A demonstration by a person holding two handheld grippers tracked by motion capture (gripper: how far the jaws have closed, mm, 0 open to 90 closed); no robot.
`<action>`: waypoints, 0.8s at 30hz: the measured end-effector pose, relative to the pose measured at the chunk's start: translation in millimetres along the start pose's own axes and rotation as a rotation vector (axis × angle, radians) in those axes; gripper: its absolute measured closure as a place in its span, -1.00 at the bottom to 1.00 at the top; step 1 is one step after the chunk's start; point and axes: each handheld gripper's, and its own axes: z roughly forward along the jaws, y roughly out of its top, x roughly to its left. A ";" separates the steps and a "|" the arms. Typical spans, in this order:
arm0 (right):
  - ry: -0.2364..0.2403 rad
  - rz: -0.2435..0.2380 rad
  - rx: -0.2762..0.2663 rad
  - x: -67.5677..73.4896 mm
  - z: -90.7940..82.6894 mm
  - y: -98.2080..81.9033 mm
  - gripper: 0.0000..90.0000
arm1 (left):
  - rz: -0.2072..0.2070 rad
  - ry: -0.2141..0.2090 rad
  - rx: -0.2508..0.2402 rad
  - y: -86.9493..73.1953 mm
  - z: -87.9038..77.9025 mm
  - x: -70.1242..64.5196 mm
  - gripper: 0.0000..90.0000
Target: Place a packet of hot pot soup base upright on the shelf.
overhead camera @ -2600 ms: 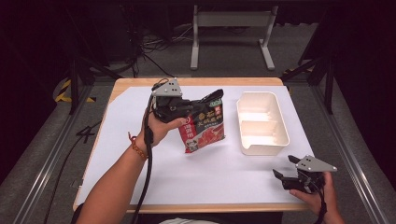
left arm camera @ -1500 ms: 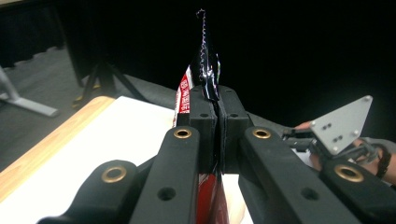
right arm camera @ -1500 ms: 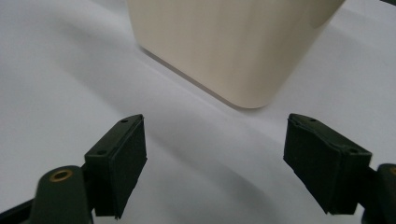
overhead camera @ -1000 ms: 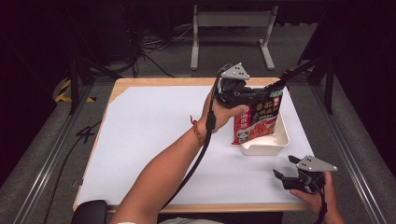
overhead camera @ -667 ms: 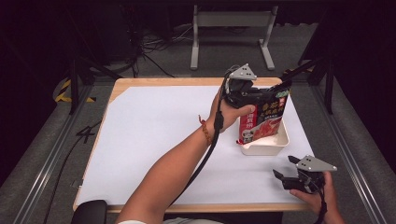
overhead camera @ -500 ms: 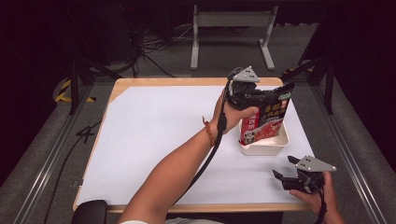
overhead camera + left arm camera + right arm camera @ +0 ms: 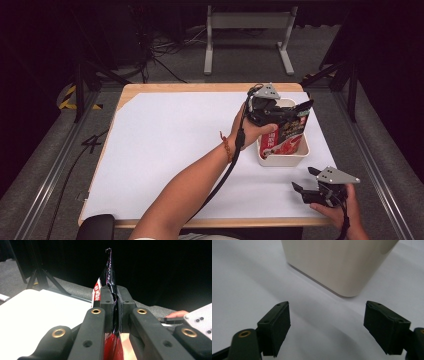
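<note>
The left gripper (image 7: 113, 312) has its jaws clenched on the sealed top edge of a red-and-black snack pouch (image 7: 284, 141), which stands in the cream bin (image 7: 282, 159) at about three o'clock on the white table sheet (image 7: 170, 145). The pouch carries white lettering on red (too small and blurred to read). At about five o'clock, the right gripper (image 7: 327, 327) rests with its jaws spread wide and nothing between them, the bin's corner (image 7: 347, 267) just ahead at twelve.
</note>
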 end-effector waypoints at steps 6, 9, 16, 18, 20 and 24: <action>0.001 -0.008 0.004 0.9 0.9 0.5 -0.54 | 0.004 0.000 -0.010 -3.6 -1.2 1.3 0.88; 0.002 -0.007 0.004 0.7 0.7 0.4 -0.54 | -0.002 -0.009 -0.017 -6.7 -1.2 2.2 0.88; 0.003 -0.017 0.007 2.7 1.7 1.4 -0.53 | 0.009 -0.009 -0.021 -9.9 -2.3 3.0 0.88; 0.003 -0.018 0.004 2.6 1.2 2.0 -0.53 | 0.018 -0.003 -0.016 -9.4 -1.9 1.9 0.88; 0.002 -0.019 0.002 3.0 1.2 2.1 -0.53 | 0.022 -0.001 -0.013 -9.1 -1.6 1.5 0.88; 0.002 -0.025 0.004 3.3 1.6 2.0 -0.53 | 0.025 0.001 -0.006 -9.3 -0.4 1.0 0.87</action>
